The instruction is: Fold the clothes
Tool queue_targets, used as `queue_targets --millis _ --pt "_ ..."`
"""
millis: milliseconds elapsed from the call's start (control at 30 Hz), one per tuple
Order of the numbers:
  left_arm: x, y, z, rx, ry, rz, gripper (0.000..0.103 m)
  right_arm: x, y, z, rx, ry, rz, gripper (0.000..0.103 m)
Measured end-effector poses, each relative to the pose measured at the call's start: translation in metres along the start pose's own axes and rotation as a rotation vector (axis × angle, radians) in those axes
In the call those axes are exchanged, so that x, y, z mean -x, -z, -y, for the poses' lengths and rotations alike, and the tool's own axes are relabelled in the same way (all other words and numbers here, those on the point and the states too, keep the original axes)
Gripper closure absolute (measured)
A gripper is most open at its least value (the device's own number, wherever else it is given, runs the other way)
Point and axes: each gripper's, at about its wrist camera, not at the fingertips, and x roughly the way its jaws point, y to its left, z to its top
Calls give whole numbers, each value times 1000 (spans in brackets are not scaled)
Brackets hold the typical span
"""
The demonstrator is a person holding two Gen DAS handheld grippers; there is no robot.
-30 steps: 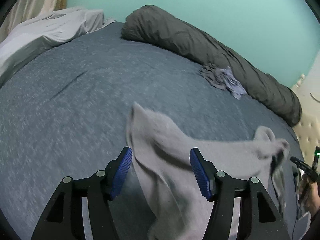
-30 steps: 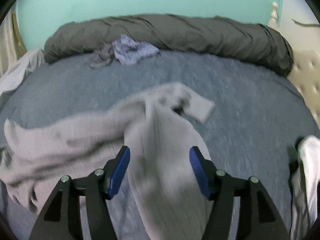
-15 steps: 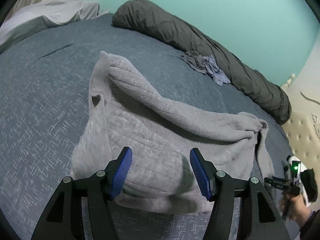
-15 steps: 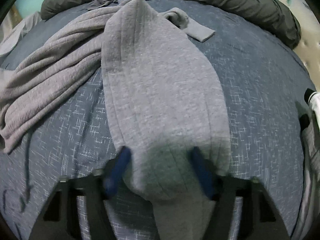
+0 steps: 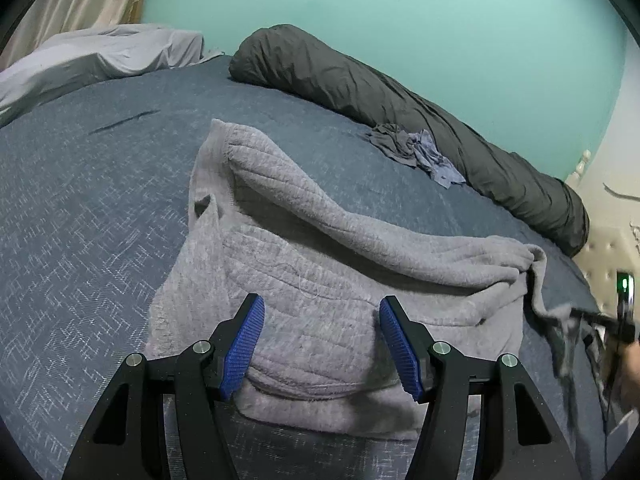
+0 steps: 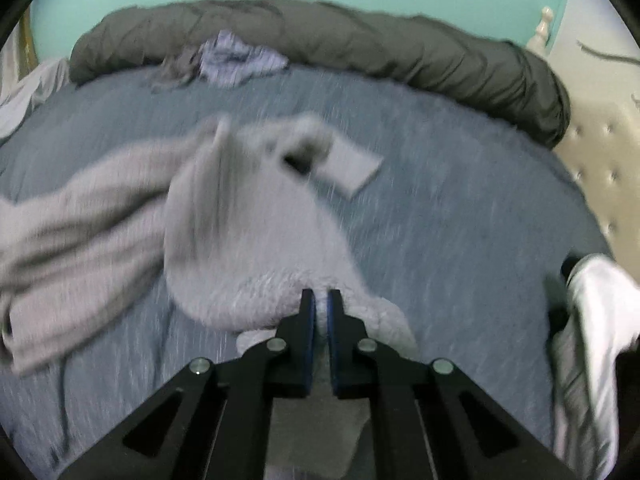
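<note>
My right wrist view is smeared with motion blur, so the grey sweater [image 6: 248, 240] is mush through the middle of the frame and I can't read its folds or where the sleeve ends. Its near hem disappears under the right gripper [image 6: 321, 300], and I can't make out how much cloth sits between the pads. The white cloth [image 6: 596, 320] at the right edge is cut off and blurred. In the left wrist view, the far right edge is a blurry mess: a dark device with a green light [image 5: 622, 284] and a sliver of hand [image 5: 632, 368], both cropped.
</note>
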Motion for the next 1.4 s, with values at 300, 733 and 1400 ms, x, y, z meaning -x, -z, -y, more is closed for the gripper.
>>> queue_targets --millis 300,733,1400 --pt "-4 2 4 -33 -12 -1 39 13 -133 -4 -31 17 196 98" --pt "-5 2 5 -22 -1 -11 39 -27 -134 3 -50 155 182 41" --pt "3 -2 3 11 10 -5 39 -80 -15 -52 -280 -416 -57 84"
